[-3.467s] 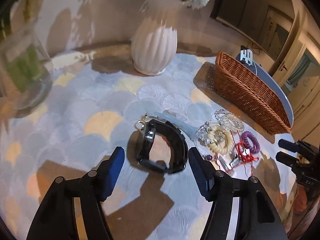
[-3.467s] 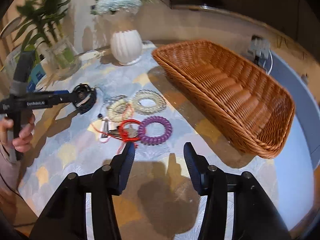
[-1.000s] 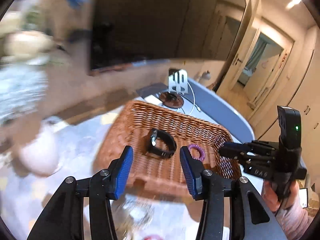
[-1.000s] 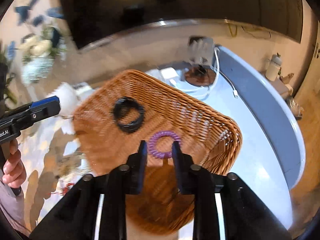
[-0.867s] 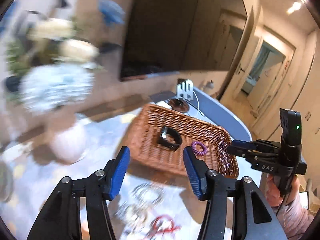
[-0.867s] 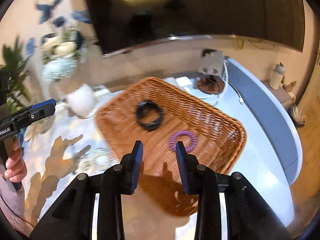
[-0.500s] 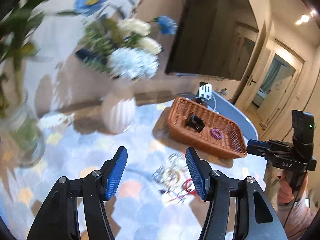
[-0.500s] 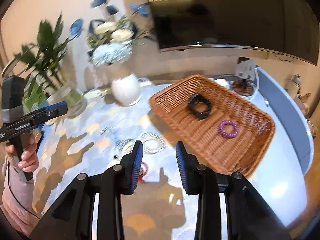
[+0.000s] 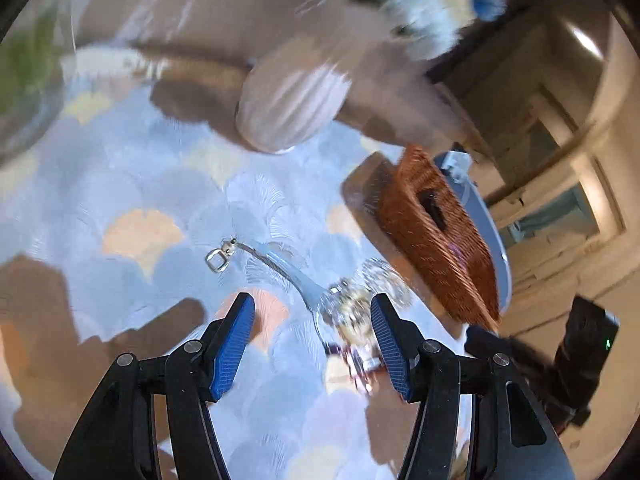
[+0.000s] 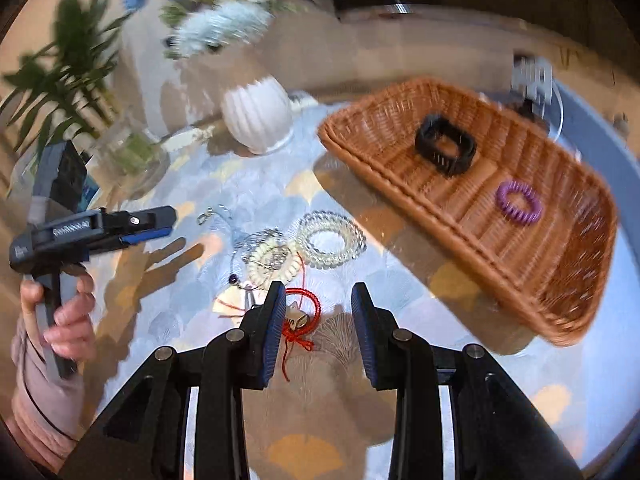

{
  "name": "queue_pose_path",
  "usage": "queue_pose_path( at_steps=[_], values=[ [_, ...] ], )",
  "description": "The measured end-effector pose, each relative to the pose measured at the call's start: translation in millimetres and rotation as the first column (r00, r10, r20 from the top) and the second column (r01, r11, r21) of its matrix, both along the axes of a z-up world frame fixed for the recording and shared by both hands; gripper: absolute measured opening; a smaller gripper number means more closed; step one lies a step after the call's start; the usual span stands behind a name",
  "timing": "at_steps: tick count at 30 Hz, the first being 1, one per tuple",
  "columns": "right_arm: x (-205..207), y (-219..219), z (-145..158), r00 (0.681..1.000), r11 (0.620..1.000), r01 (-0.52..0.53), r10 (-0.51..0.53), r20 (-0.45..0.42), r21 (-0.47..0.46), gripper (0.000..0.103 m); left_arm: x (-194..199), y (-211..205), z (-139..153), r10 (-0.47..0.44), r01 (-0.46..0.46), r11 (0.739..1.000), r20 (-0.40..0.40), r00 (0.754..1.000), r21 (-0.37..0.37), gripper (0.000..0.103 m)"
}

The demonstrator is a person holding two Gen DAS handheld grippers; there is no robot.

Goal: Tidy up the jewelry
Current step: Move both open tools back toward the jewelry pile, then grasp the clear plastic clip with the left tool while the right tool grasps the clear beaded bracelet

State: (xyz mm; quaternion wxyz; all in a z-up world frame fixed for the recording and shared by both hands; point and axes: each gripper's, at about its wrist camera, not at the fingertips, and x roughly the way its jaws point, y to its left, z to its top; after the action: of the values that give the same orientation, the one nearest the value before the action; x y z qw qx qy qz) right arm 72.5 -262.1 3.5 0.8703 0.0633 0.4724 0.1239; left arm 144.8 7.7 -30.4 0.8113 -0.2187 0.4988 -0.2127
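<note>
With both tongs open and empty, I should centre my right gripper (image 10: 318, 320) over the red cord bracelet (image 10: 301, 318) before closing, leaving neighbouring coil bands (image 10: 332, 239) undisturbed.

Basket (image 10: 520, 240) right of frame, holding watch (image 10: 446, 150) and hair tie (image 10: 519, 203); vase (image 10: 258, 114) upper centre; bracelets (image 10: 304, 246) centre on tablecloth (image 10: 400, 300).
</note>
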Motion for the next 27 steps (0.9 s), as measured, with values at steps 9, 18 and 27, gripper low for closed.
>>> queue_pose_path(
  at_steps=[9,18,27],
  values=[
    [48,-21,-41,0.973,0.958,0.223,-0.206,-0.108,0.182,0.037,29,-47,-22,0.082,-0.083,0.984,0.012,0.997,0.159,0.060],
    [68,4,-57,0.976,0.975,0.213,-0.210,-0.057,0.059,0.037,30,-56,-24,0.052,-0.068,0.977,0.083,0.995,0.204,0.060],
    [63,41,-61,0.981,0.961,0.194,-0.191,0.034,-0.197,0.015,29,-82,-25,0.032,-0.098,0.908,0.167,0.986,0.408,0.023]
  ],
)
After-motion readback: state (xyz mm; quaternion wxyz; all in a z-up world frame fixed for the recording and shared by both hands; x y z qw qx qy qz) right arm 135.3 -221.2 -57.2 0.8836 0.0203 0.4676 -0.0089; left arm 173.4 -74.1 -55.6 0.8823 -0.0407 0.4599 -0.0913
